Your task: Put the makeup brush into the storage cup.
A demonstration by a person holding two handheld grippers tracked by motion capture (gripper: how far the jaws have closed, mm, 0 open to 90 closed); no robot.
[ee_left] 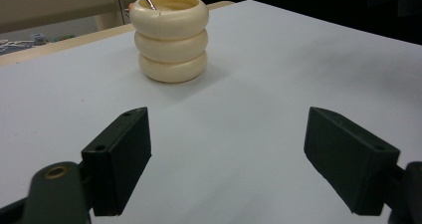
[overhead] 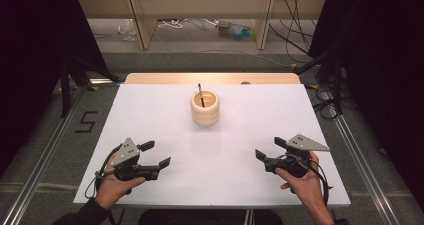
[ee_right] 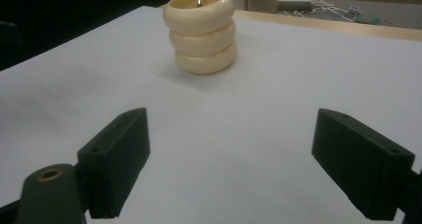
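A cream ribbed cup with a thin stick standing in it sits on the white table — well ahead of both grippers. Left gripper and right gripper both gape wide, nothing between their jaws — the cup lies apart from either.
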